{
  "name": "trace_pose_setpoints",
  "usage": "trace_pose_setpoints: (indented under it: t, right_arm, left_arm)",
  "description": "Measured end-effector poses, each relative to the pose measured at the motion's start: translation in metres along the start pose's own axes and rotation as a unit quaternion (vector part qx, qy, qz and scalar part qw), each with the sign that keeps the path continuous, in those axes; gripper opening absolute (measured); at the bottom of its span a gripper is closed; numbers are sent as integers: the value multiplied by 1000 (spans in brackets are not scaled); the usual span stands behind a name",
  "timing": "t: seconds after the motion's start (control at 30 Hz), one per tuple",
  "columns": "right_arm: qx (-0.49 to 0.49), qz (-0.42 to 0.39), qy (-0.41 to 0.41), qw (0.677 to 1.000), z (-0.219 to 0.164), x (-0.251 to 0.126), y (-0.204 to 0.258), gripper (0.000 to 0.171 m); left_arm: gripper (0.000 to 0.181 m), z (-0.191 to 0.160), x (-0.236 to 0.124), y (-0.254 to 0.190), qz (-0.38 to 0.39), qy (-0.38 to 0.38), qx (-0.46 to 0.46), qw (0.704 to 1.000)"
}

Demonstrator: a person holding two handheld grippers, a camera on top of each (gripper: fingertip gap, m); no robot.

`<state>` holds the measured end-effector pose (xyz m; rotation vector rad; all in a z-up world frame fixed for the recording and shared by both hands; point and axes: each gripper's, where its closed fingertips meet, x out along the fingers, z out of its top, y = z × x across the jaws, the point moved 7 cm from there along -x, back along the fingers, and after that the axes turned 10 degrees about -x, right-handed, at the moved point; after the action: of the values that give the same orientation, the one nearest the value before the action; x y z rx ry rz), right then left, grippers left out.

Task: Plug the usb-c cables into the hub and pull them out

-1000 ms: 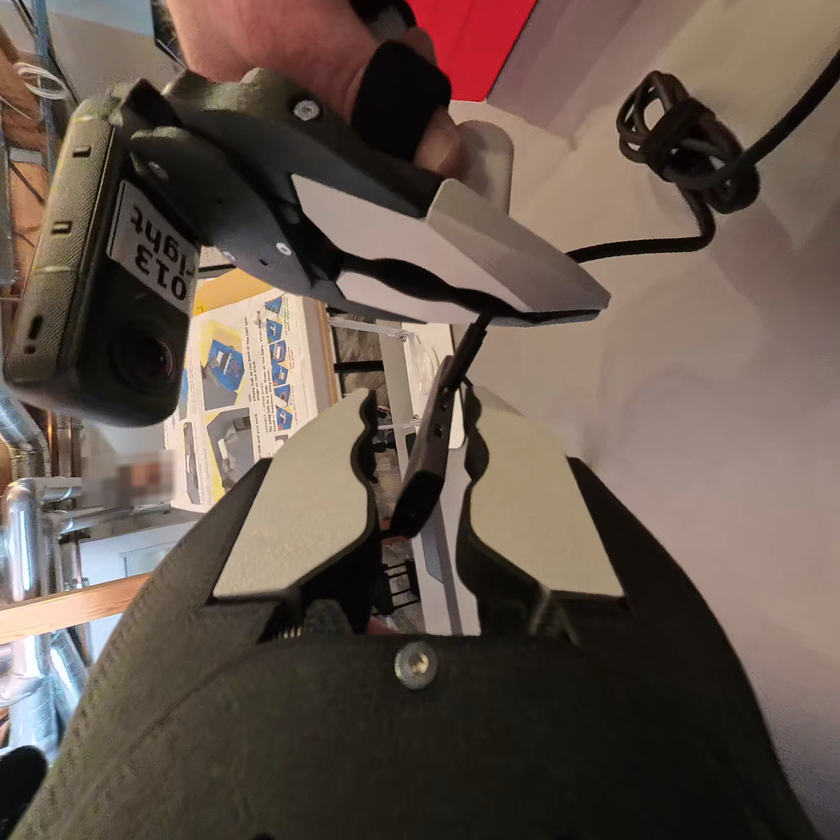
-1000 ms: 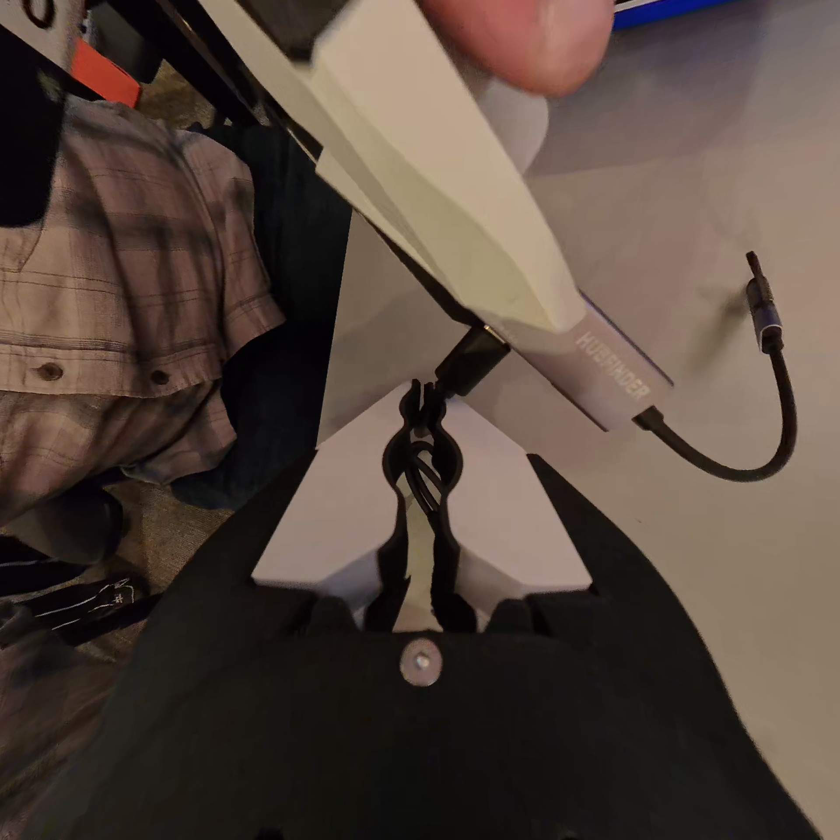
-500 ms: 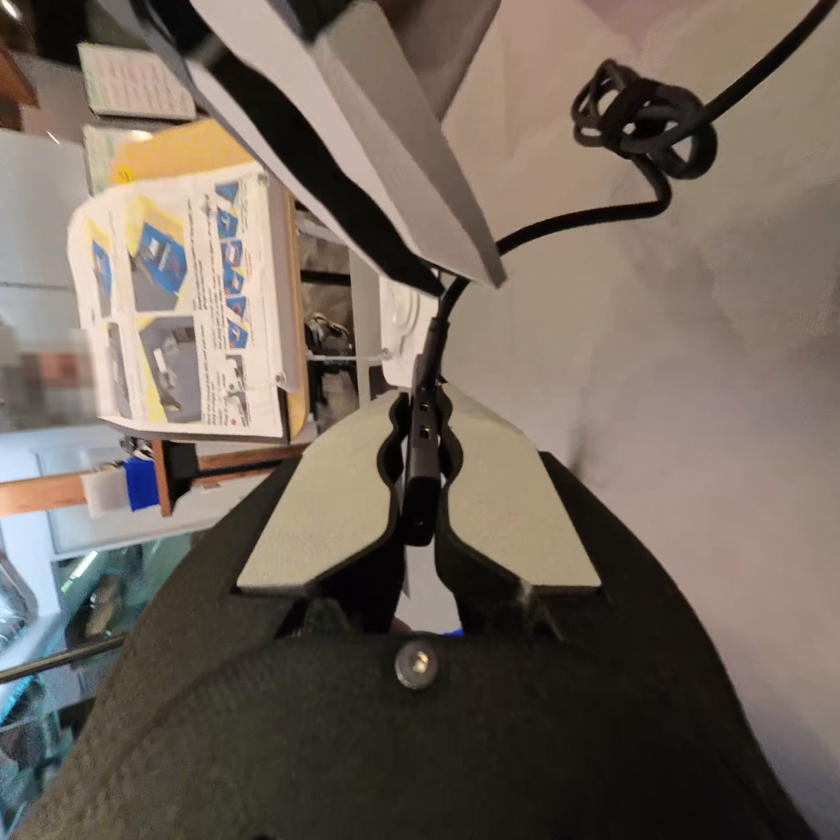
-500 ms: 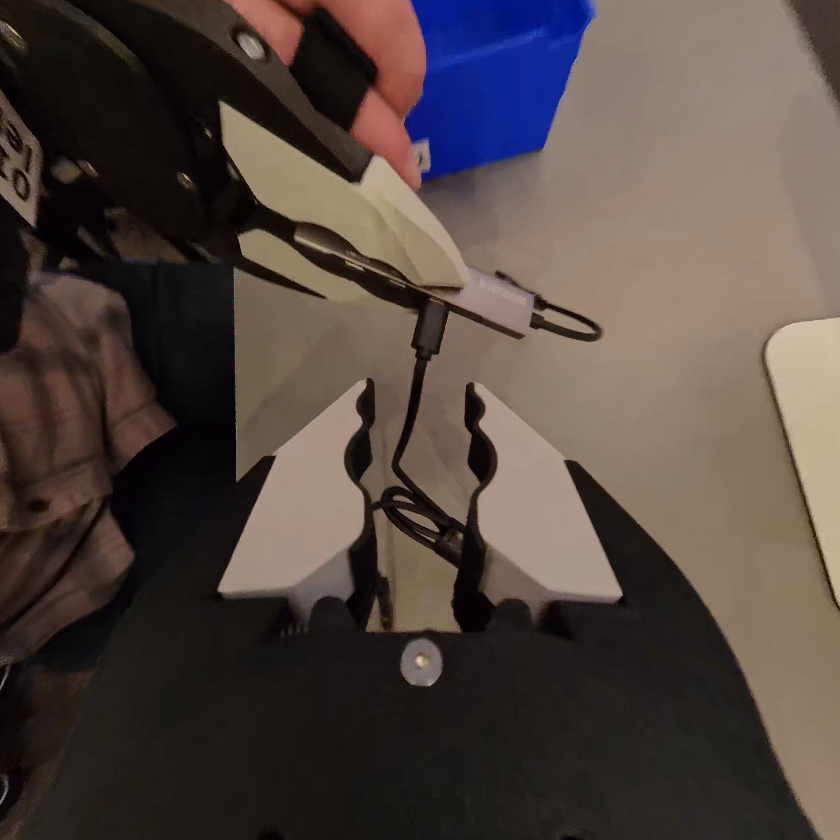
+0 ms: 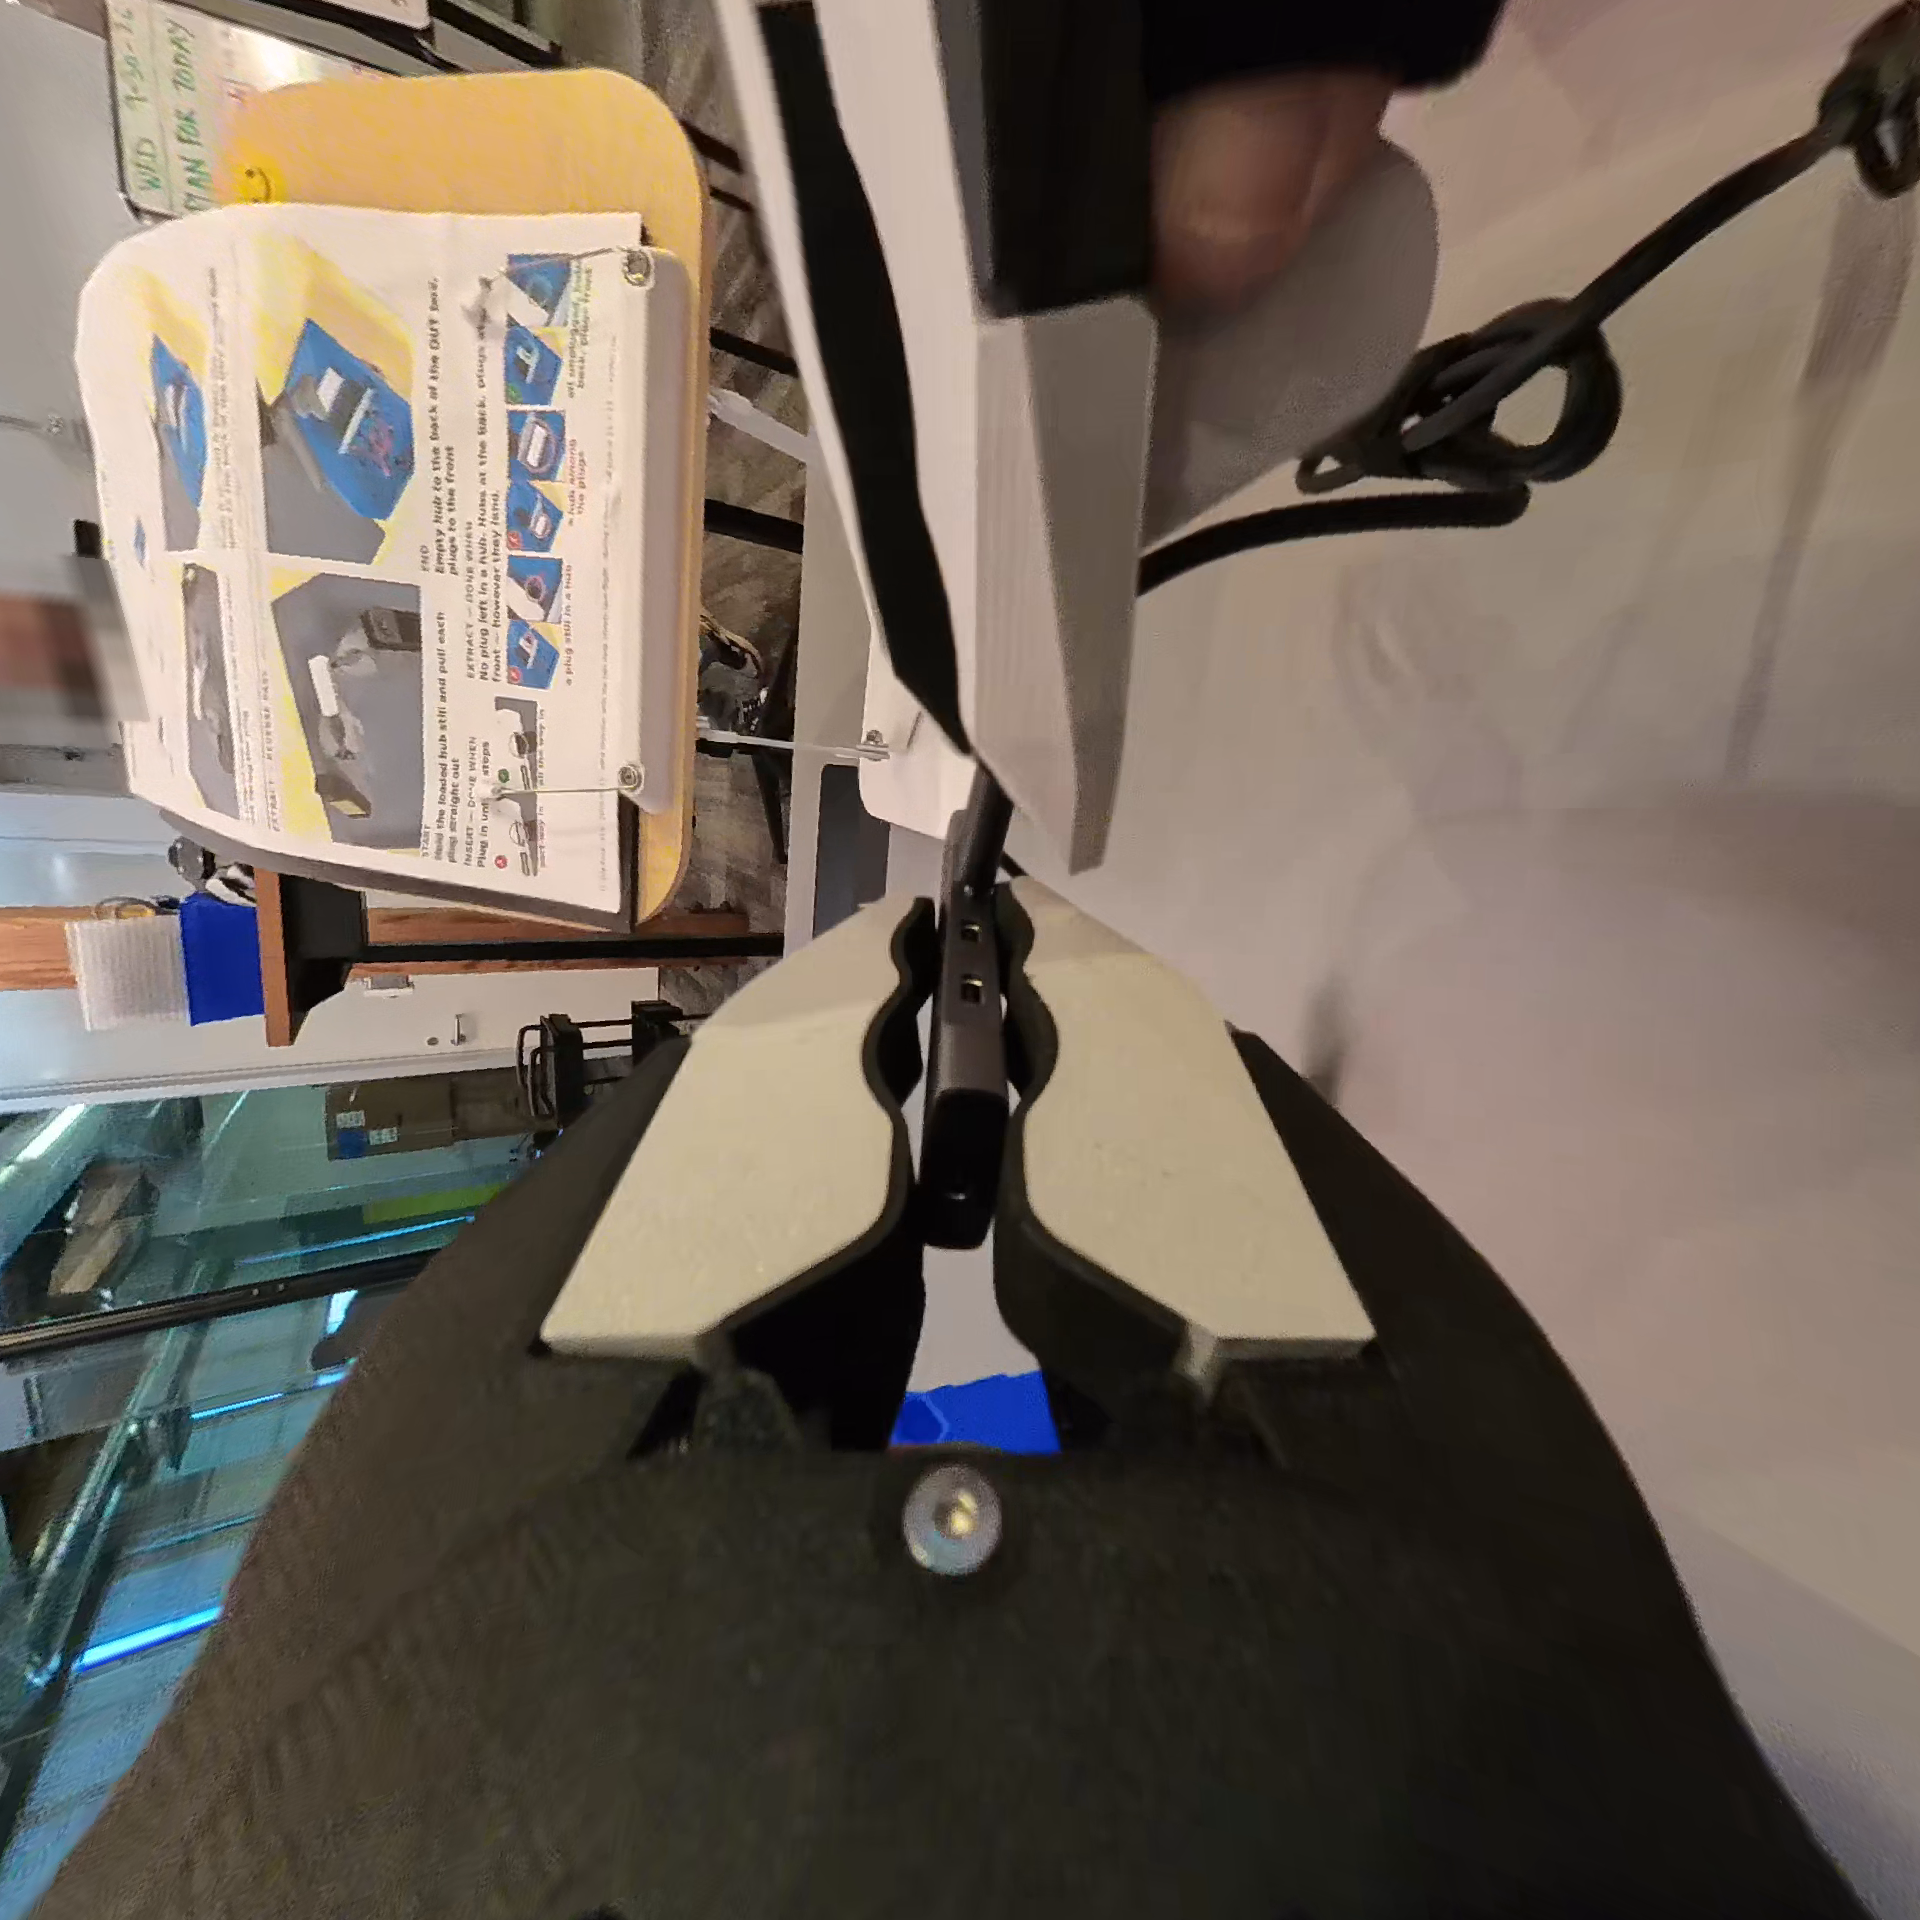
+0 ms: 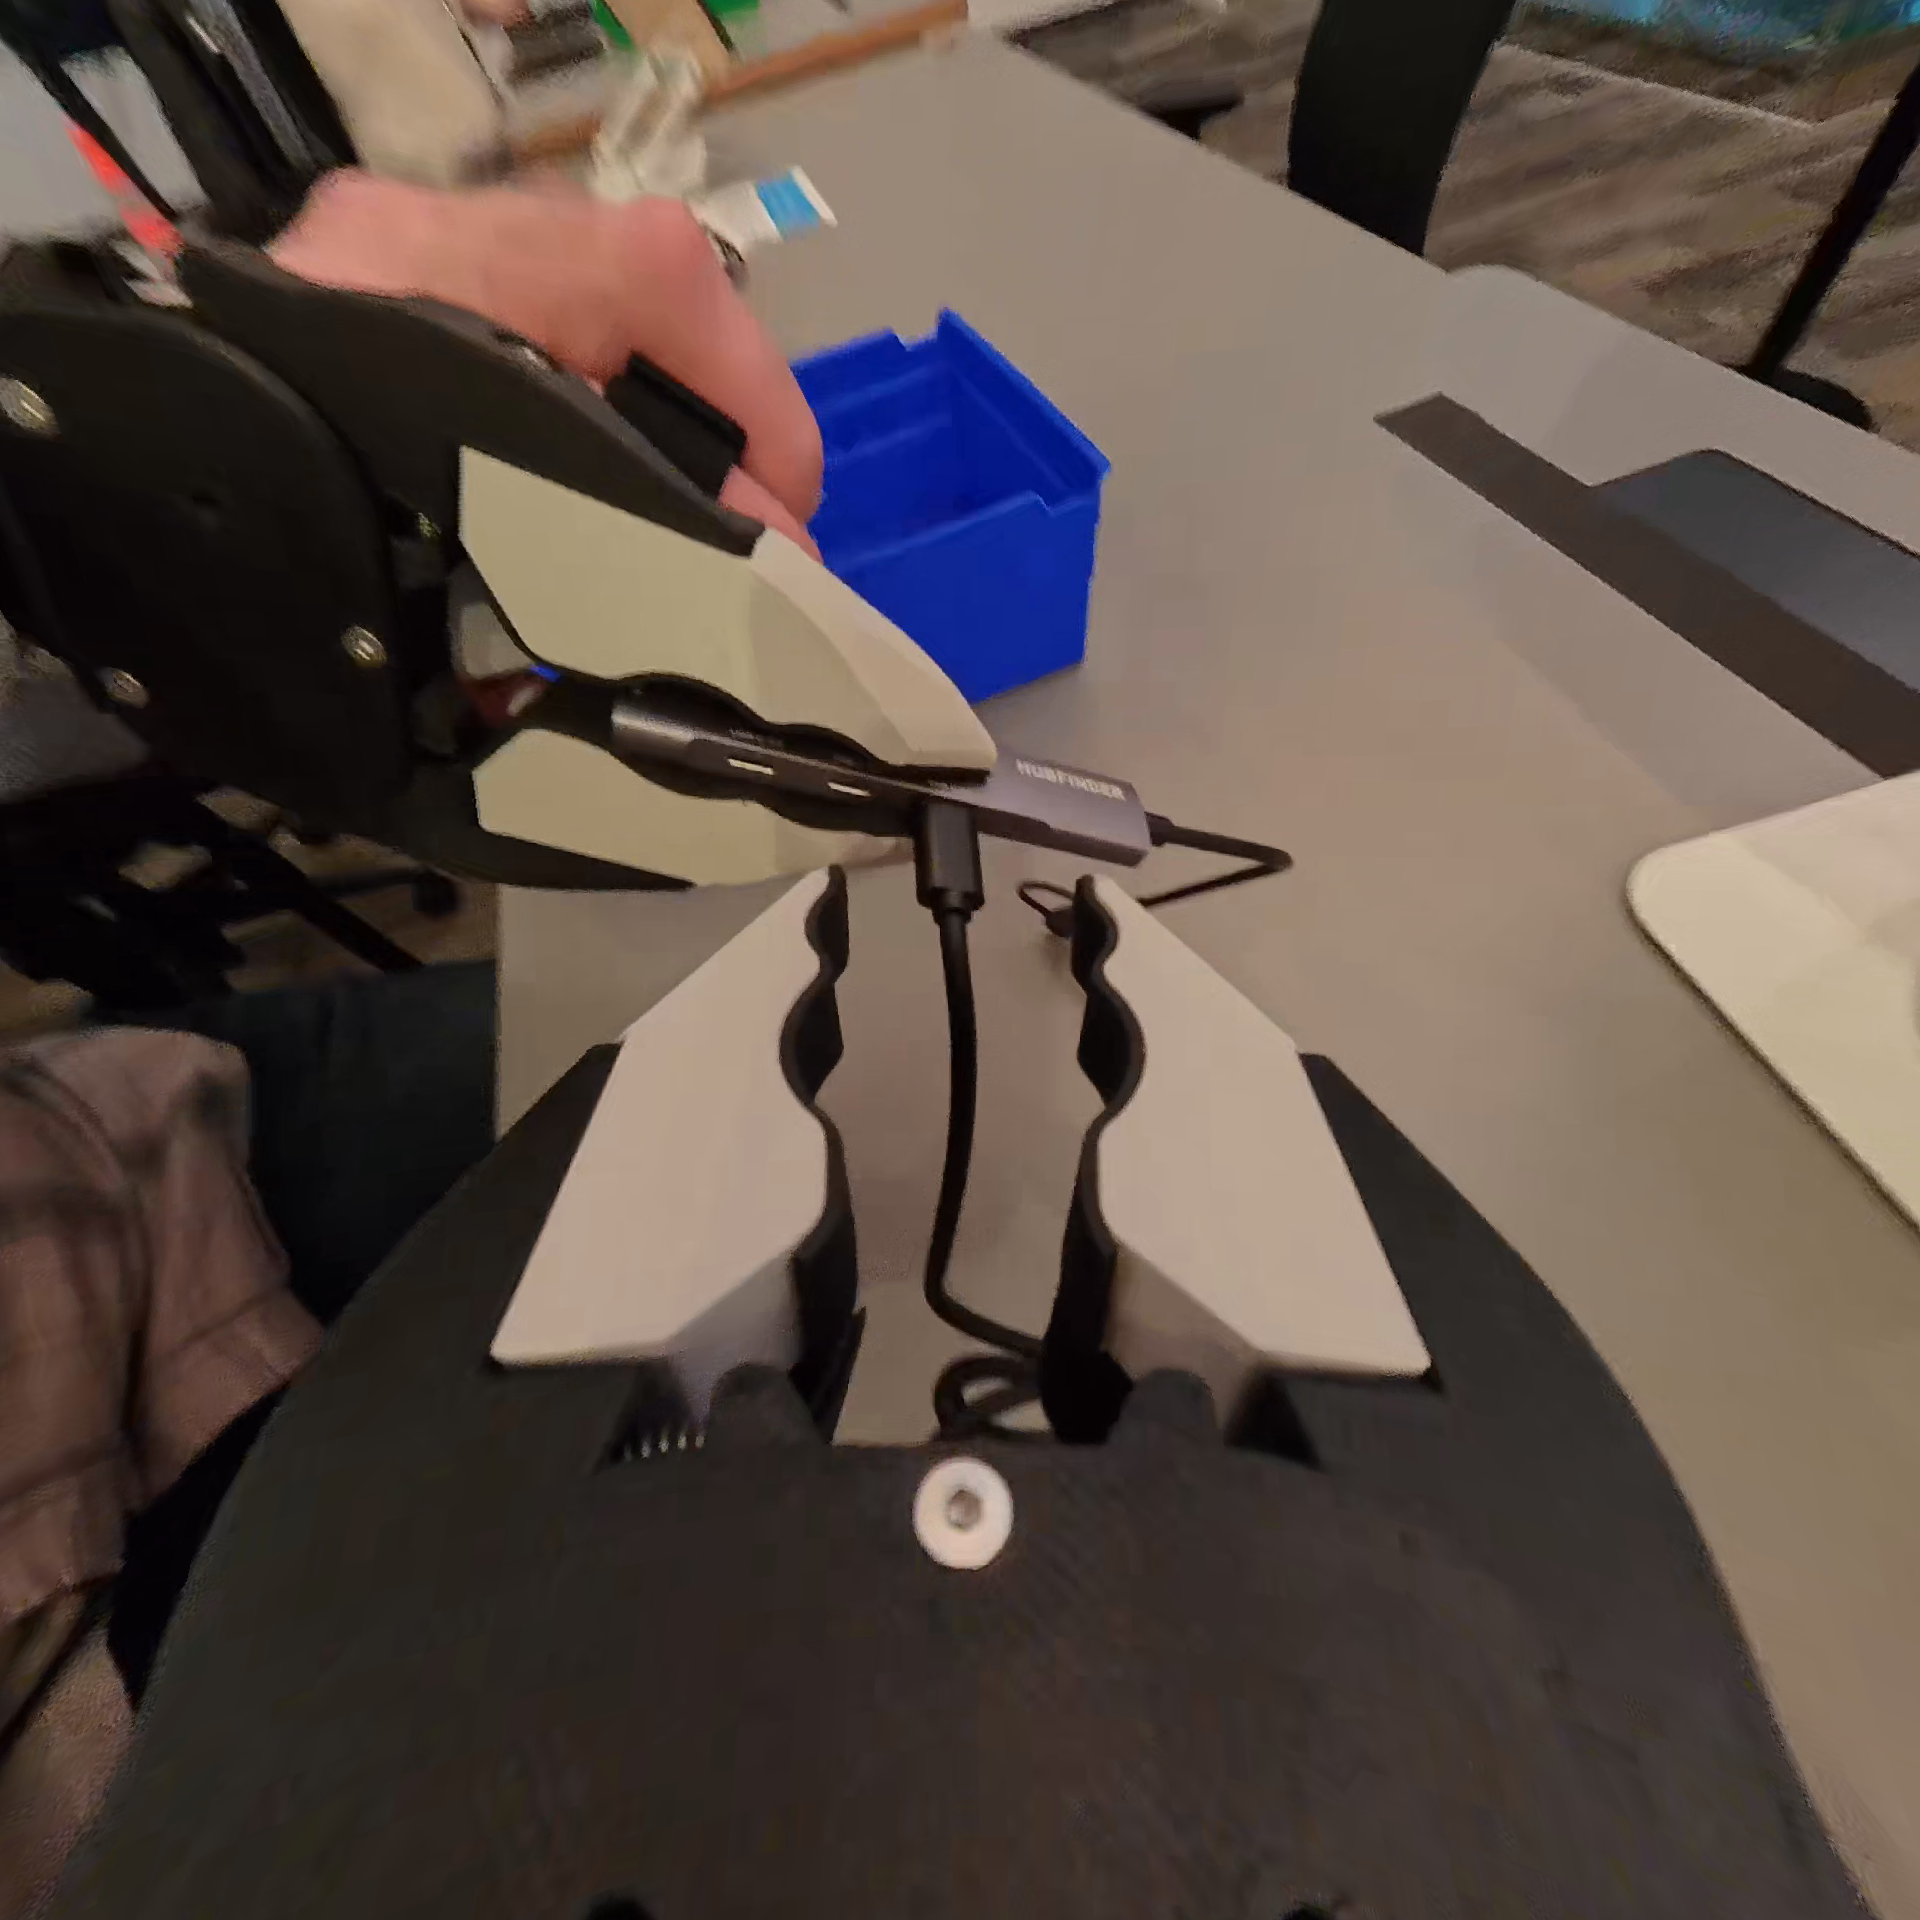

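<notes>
— One cable [image 6: 954,1049] is seated in the hub [image 6: 1070,805] as we read it: its plug [image 6: 945,854] stands in a port on the hub's side, and the cord drops away between our right gripper [image 6: 956,904] fingers, which stand apart and touch nothing.

— And the hub itself?

— Clamped edgewise in our left gripper [image 5: 961,914], held in the air above the grey table [image 6: 1455,727]; its short pigtail [image 6: 1216,847] trails off the far end. A blue bin [image 6: 966,520] sits just behind.

— Which step do we log?

— Insertion done for this cable, in our judgement — extraction is due. The next move calls for closing the right fingers on the plug body, not the cord, then drawing straight out along the port axis while the left holds firm. Any sideways pull could strain the port.
</notes>
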<state>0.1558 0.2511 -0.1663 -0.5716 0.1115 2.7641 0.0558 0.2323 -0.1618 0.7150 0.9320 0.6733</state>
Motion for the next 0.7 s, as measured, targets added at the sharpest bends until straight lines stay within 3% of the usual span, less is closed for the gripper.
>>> trace_pose_setpoints:
  t: [0.13, 0.27, 0.43, 0.57, 0.7]
  right_arm:
    - [27, 6, -47, 999, -4, 3, 1, 32]
    - [22, 16, -91, 995, -2, 2, 5, 12]
    - [45, 29, -119, 992, -3, 1, 4, 10]
    - [11, 29, -92, 995, -4, 0, 7, 10]
    - [-16, 42, -72, 996, -2, -5, 8, 10]
  left_arm:
    - [9, -1, -4, -3, 23, -16, -15, 999]
    - [10, -2, -6, -3, 25, -20, -38, 999]
    - [10, 0, -7, 0, 27, -26, -49, 998]
    - [12, 0, -9, -3, 4, -28, -42, 999]
    - [61, -3, -19, -2, -137, 2, -79, 987]
